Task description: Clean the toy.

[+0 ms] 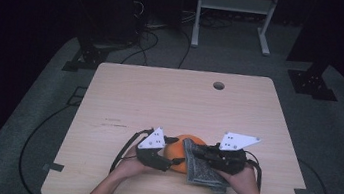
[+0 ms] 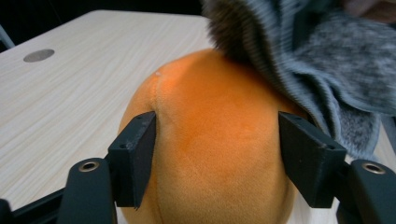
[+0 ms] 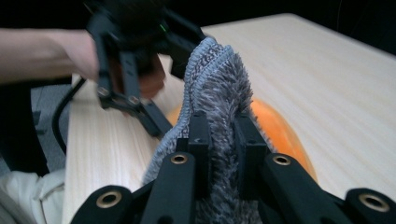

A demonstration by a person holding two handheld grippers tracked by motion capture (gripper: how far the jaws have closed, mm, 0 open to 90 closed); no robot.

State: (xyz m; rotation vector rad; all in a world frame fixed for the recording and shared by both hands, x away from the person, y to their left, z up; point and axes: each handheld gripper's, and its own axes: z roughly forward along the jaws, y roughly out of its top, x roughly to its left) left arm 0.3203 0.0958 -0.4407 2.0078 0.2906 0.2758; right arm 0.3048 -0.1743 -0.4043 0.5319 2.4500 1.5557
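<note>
So the orange plush [image 2: 205,154] sat near the front edge of the table [image 1: 180,93], between both grippers. Left gripper [image 2: 217,158] had its jaws spread wide and pressed against either side of the plush, holding it steady. Right gripper [image 3: 223,140] was pinched nearly closed on a fold of the grey cloth [image 3: 215,79], draped over the plush's top. My worry: the plush was soft and round, so a hard wipe could've squirted it out of that grip, or the cloth could've slipped free.
</note>
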